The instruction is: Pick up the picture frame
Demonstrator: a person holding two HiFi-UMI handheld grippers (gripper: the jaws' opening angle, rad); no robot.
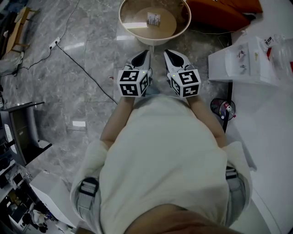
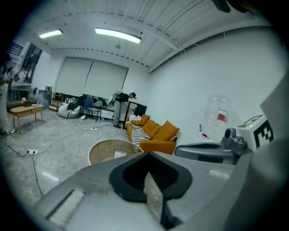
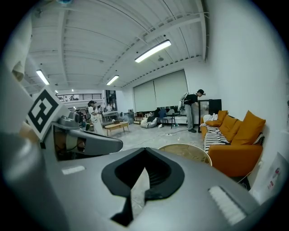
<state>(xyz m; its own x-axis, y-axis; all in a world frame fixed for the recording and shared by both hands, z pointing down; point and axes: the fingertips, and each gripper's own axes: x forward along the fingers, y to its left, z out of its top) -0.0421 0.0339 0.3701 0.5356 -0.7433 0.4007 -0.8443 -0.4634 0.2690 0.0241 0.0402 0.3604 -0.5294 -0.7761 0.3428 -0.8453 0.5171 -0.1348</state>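
Note:
A small picture frame (image 1: 153,19) stands on a round wooden table (image 1: 132,27) with a pale rim, just ahead of me in the head view. In the left gripper view the frame (image 2: 120,154) shows as a small white thing on that table (image 2: 101,149). My left gripper (image 1: 145,54) and right gripper (image 1: 168,53) are held side by side in the air short of the table, both shut and holding nothing. The left gripper (image 2: 151,180) has its jaws together, and so does the right gripper (image 3: 140,180). In the right gripper view I see the table's rim (image 3: 198,151) but not the frame.
An orange sofa (image 1: 219,11) lies behind the table. A white counter (image 1: 270,119) with a white box-shaped appliance (image 1: 240,61) runs along the right. A black cable (image 1: 78,64) crosses the grey floor at left. A person (image 2: 121,107) stands far off.

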